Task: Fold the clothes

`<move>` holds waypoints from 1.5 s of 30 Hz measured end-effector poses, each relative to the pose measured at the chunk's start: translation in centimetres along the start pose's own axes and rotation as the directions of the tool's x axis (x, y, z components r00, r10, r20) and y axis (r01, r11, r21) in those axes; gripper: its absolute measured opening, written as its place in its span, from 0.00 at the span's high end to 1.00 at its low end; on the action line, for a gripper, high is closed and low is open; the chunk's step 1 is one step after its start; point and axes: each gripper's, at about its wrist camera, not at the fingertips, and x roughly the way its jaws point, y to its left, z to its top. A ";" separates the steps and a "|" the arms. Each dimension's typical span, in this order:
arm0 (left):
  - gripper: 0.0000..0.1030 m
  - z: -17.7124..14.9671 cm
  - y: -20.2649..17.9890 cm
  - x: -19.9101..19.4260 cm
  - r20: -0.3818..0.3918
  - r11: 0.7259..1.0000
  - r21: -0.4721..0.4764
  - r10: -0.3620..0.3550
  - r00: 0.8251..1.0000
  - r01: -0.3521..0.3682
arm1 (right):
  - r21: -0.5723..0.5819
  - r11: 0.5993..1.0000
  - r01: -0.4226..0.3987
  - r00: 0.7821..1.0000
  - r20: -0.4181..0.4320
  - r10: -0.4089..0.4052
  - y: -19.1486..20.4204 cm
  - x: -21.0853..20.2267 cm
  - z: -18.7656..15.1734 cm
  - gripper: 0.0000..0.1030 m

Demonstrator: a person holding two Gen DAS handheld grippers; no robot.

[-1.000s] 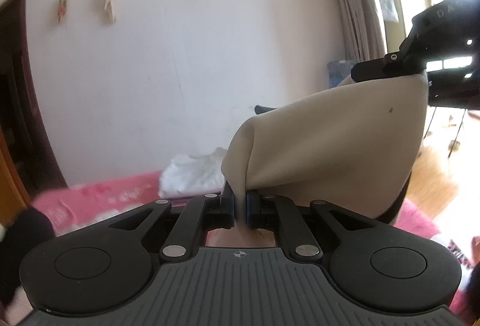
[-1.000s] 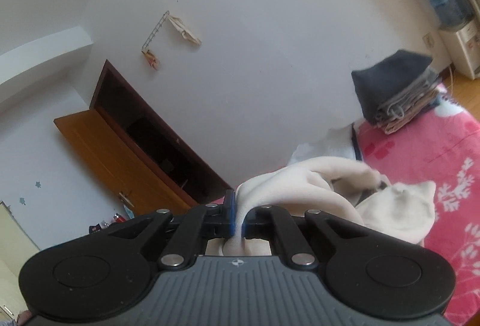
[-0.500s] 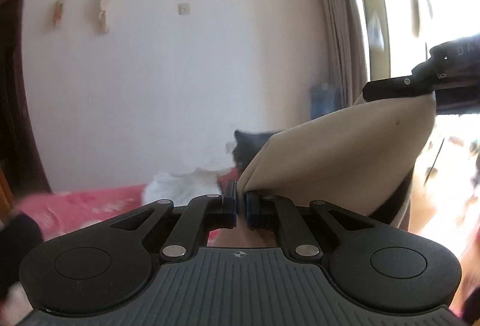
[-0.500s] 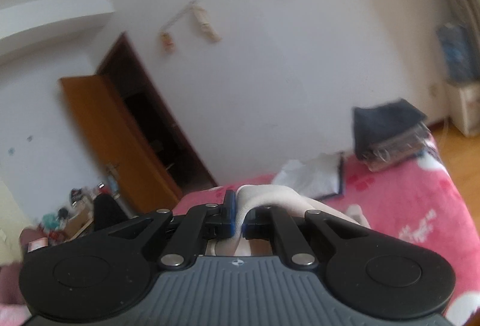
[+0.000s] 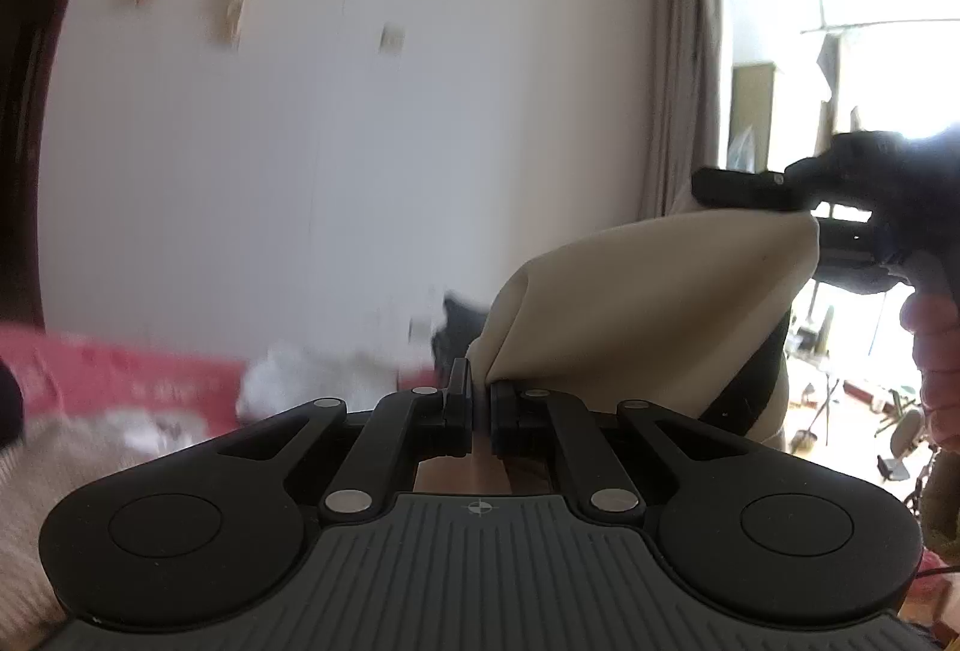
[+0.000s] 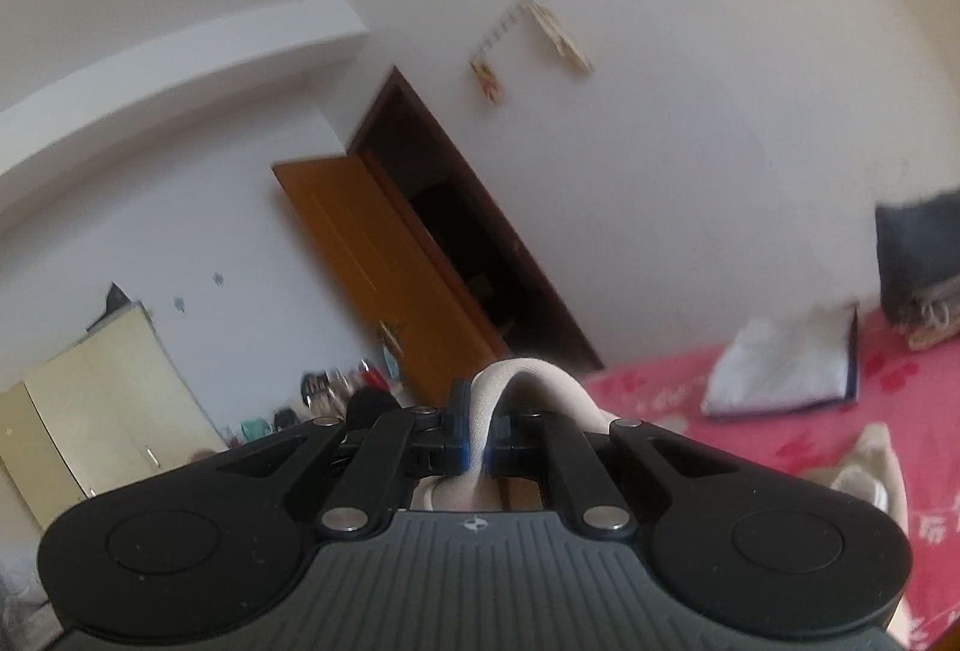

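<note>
A cream garment [image 5: 648,303] hangs stretched in the air between both grippers, above the pink bed. My left gripper [image 5: 479,405] is shut on one edge of it at the bottom of the left wrist view. At the right of that view the right gripper [image 5: 804,225] pinches the garment's other end, with a hand [image 5: 936,351] below it. In the right wrist view my right gripper [image 6: 477,441] is shut on a thick fold of the cream garment [image 6: 528,381], which drapes over its right finger. Another part of it hangs at the lower right [image 6: 870,465].
The pink floral bedspread [image 6: 780,411] carries a folded white cloth [image 6: 780,369] and a stack of dark folded clothes [image 6: 918,261] near the wall. A brown door [image 6: 384,267] stands open on the left. A curtain [image 5: 684,51] and a bright window lie right.
Both grippers have lifted the cream garment higher and rolled. The right wrist view has swung left toward the door; the garment's pile on the bed has dropped out of its view.
</note>
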 end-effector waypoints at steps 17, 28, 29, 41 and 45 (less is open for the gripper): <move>0.27 -14.4 7.9 11.4 -0.333 0.981 -0.113 0.112 0.936 -0.158 | 0.413 0.817 0.401 0.907 -0.302 -0.293 -33.2 14.1 -12.0 0.94; 0.26 -17.8 6.4 10.0 -0.438 0.955 -0.189 0.126 0.890 -0.228 | 0.507 0.777 0.372 0.922 -0.294 -0.250 -34.7 11.8 -12.9 0.58; 0.26 -17.9 6.3 10.0 -0.446 0.955 -0.177 0.137 0.884 -0.237 | 0.492 0.789 0.368 0.926 -0.273 -0.261 -33.8 10.6 -12.2 0.57; 0.26 -20.6 6.4 8.3 -0.473 0.885 -0.313 0.169 0.865 -0.344 | 0.290 0.927 0.238 0.896 -0.434 -0.094 -17.8 5.0 -16.6 0.27; 0.26 -20.8 5.5 7.5 -0.456 0.888 -0.301 0.187 0.870 -0.348 | 0.223 0.914 0.340 0.848 -0.493 -0.195 -15.7 7.2 -19.7 0.27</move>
